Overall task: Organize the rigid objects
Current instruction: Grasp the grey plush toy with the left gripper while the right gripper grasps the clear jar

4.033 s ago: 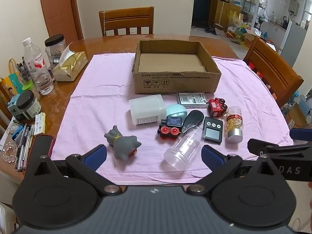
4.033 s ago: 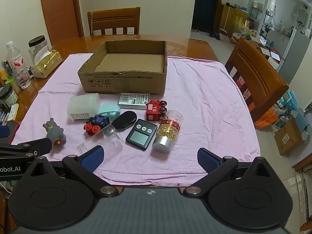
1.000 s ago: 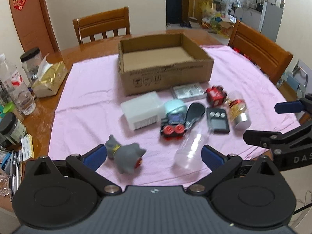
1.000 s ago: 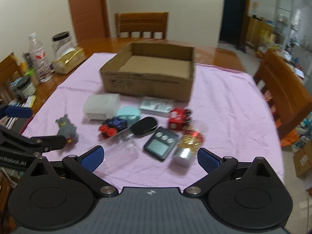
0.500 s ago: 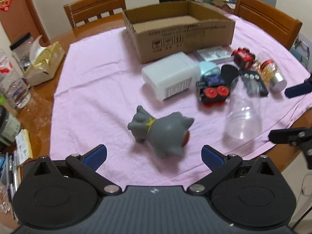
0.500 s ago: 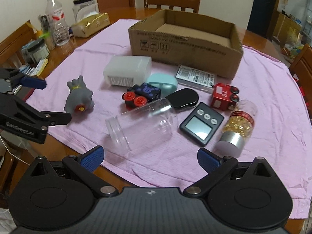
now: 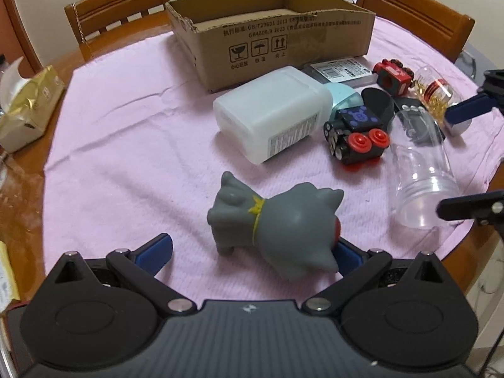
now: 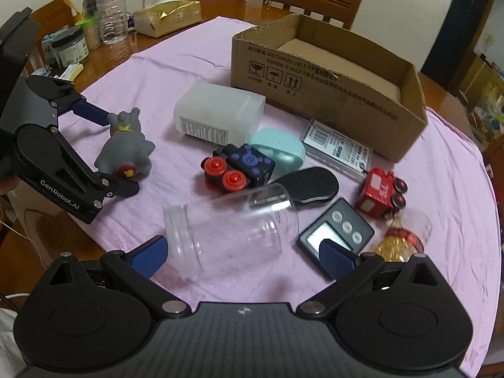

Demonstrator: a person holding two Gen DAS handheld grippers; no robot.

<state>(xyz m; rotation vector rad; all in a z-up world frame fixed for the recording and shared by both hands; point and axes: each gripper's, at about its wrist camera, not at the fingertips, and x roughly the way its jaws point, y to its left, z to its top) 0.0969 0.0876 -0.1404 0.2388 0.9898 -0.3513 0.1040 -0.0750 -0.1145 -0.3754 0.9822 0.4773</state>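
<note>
**A:** What changed in the last second? You stood back from the table then, and now both grippers are low over the pink cloth (image 7: 126, 145).

**B:** Yes. Your left gripper (image 7: 252, 253) has come down to the grey toy figure (image 7: 277, 223), which lies on its side near the front edge of the cloth. The fingers stand wide, one on each side of it, not pressing yet as far as I can see. Your right gripper (image 8: 244, 256) came forward to the clear jar (image 8: 233, 233), also spread wide and holding nothing.

**A:** So what does it mean for the task?

**B:** I judge that you begin two picks at once. The cardboard box (image 8: 330, 94) behind looks empty in the part I can see, so nothing seems sorted yet.

**A:** How will these things handle?

**B:** The figure is matt and rounded, with small ears and a yellow band; it may be soft rubber and give a little. The jar is smooth, round plastic lying down with its mouth open, so it can roll or slip.
</note>
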